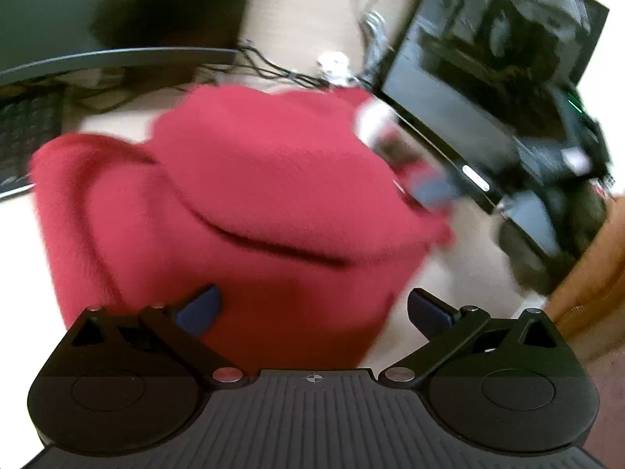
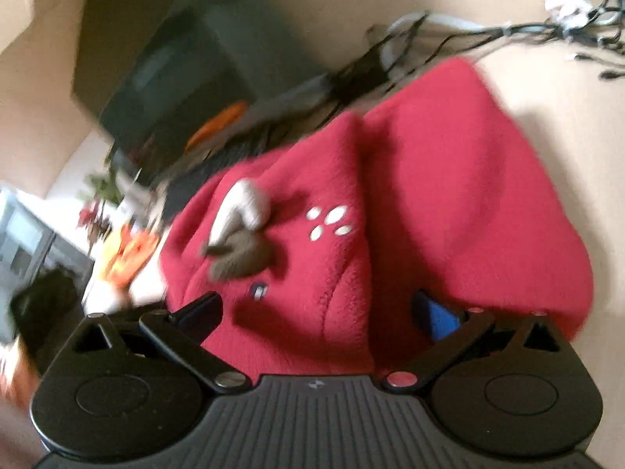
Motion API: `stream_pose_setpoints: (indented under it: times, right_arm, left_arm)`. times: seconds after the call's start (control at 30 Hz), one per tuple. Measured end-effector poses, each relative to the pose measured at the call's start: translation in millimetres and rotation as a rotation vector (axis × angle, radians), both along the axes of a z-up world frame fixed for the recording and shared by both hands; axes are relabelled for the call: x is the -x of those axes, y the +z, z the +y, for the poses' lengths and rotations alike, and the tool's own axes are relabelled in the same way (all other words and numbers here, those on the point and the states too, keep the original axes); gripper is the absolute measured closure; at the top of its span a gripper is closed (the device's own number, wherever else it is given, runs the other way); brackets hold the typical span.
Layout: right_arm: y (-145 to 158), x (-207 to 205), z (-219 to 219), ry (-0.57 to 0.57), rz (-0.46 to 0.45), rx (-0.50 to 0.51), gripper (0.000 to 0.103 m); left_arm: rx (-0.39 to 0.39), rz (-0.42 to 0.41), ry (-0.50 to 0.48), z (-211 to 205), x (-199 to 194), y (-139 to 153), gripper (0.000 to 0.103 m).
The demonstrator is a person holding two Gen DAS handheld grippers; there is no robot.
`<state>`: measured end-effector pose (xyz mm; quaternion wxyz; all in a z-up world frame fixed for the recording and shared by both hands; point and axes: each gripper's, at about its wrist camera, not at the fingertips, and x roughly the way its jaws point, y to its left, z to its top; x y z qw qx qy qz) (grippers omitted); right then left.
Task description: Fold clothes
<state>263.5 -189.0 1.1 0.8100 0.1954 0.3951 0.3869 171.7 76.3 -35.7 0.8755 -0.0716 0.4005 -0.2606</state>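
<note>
Black left gripper (image 1: 312, 308) hovers over the red fleece garment (image 1: 242, 203), its 2 blue-padded fingers spread wide and gripping nothing. Equally wide apart and empty, the right gripper (image 2: 316, 312) hangs above the same folded fleece (image 2: 410, 203), which lies on the pale tabletop (image 2: 578, 125). Tangled black cables (image 2: 527, 31) and a dark monitor (image 1: 488, 78) crowd its far edge.

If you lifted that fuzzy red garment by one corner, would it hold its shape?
Probably not. The red garment already lies in soft, rounded folds, so it would likely droop. Its fleecy surface should grip rather than slip. It looks thick, so maybe bulky but fairly light.
</note>
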Motion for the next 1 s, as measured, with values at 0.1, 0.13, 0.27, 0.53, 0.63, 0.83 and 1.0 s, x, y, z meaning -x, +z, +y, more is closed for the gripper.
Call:
stream_pose_setpoints:
  times: [0.1, 0.13, 0.27, 0.53, 0.63, 0.83, 1.0]
  right_arm:
    - [28.9, 20.4, 9.2, 0.047, -0.056, -0.065, 0.000]
    - [38.5, 27.2, 12.3, 0.063, -0.075, -0.087, 0.000]
    - [79.6, 52.5, 23.2, 0.106, -0.166, -0.177, 0.000]
    - [132.9, 57.2, -21.1, -0.327, -0.419, -0.024, 0.000]
    - [96.8, 60.4, -29.8, -0.237, -0.253, -0.014, 0.000]
    - [48.5, 66.2, 20.2, 0.030, -0.192, 0.069, 0.000]
    - [49.5, 27.5, 73.5, 0.132, -0.229, -0.075, 0.000]
  left_arm:
    - [0.089, 0.021, 0.003, 8.8, -6.3, 11.2, 0.000]
    - [0.128, 0.011, -0.028, 9.7, -7.6, 18.7, 0.000]
    - [0.294, -0.163, 0.046, 26.4, -20.7, 73.7, 0.000]
    - [0.341, -0.397, 0.465, 85.0, -17.5, 144.8, 0.000]
    - [0.318, -0.299, 0.411, 78.5, -6.7, 122.9, 0.000]
    - [0.320, -0.143, 0.427, 67.1, 17.6, 83.7, 0.000]
    - [0.281, -0.100, 0.479, 76.8, 46.2, 76.5, 0.000]
